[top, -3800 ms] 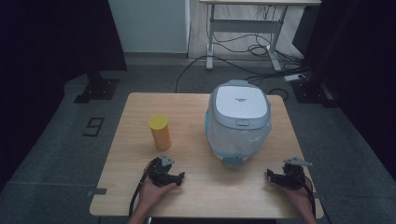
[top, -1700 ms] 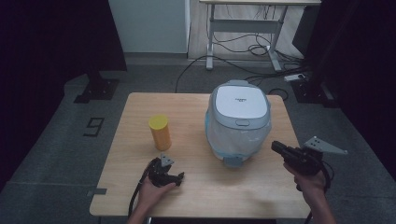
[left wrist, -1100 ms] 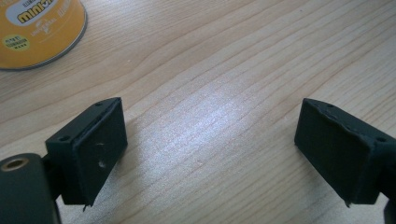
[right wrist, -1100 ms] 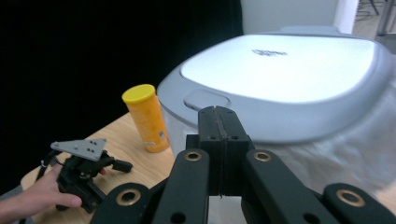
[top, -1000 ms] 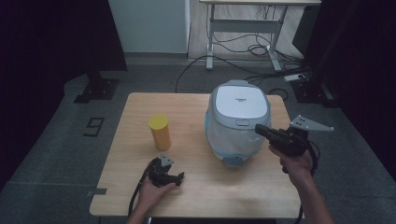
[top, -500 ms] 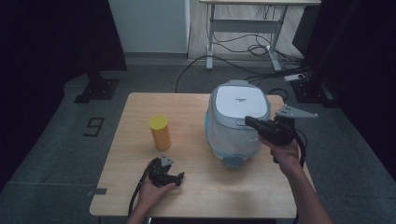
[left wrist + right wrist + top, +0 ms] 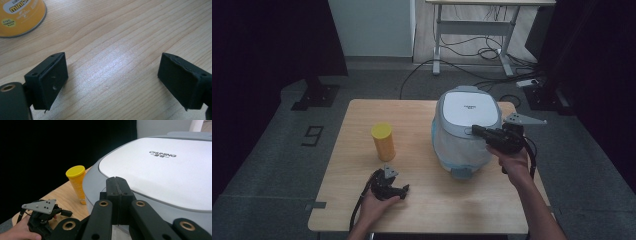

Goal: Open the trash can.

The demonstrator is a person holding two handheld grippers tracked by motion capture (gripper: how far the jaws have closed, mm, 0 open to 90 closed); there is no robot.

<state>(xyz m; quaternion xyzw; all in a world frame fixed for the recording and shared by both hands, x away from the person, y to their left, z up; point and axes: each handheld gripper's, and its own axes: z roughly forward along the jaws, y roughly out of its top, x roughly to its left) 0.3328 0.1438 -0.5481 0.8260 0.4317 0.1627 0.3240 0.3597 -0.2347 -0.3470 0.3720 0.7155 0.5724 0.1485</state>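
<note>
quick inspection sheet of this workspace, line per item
surface: wooden table, bare light wood.
job's things: grey-and-white rice cooker, lid closed; yellow canister upright to its left, apart from it.
clutter: nothing seen.
grippers: left tongs rest low at the table's near edge, jaws wide apart and empty; right tongs pressed together, tips at the front rim of the cooker lid.
cables: a black cable trails from the left tongs over the near edge; more cables lie on the floor behind.
surroundings: grey floor, dark curtains at both sides, a desk frame beyond the table.
</note>
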